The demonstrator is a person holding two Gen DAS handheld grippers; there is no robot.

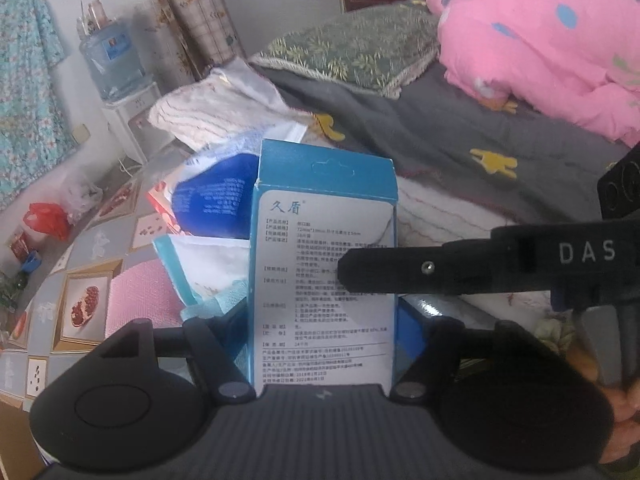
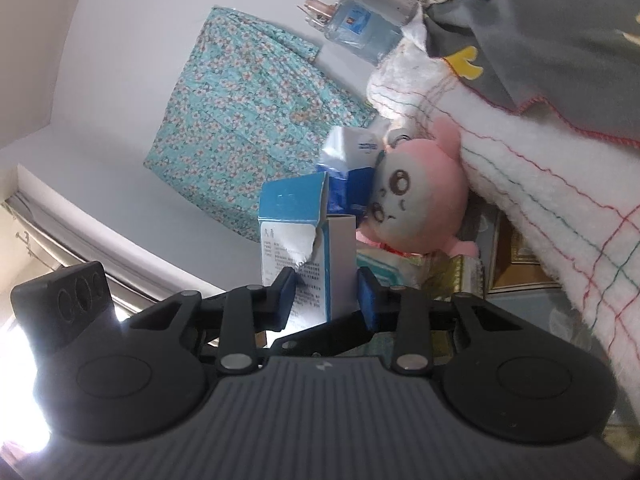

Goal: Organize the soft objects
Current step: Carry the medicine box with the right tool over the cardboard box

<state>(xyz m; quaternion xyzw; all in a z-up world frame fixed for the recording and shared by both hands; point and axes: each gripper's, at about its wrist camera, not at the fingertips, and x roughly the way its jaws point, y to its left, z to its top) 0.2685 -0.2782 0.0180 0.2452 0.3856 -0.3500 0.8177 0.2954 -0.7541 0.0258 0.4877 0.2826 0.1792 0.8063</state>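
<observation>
A blue and white carton (image 1: pixel 322 280) printed with text stands upright between the jaws of my left gripper (image 1: pixel 322 320), filling the gap from side to side; a blue pad (image 1: pixel 416 308) lies against its right edge. My right gripper (image 1: pixel 348 268) reaches in from the right across the carton's face. In the right wrist view my right gripper (image 2: pixel 326 294) is shut on the carton (image 2: pixel 308 236), its blue pads pressing both narrow sides. The carton's top flap is torn open. A pink plush toy (image 2: pixel 416 204) lies just behind it.
A pile of a blue packet (image 1: pixel 216 196), white towel (image 1: pixel 216 108) and pink cloth (image 1: pixel 140 300) lies on the patterned table (image 1: pixel 80 280). The bed holds a grey sheet (image 1: pixel 440 132), green pillow (image 1: pixel 352 48) and pink quilt (image 1: pixel 540 40). A water dispenser (image 1: pixel 108 60) stands at the back left.
</observation>
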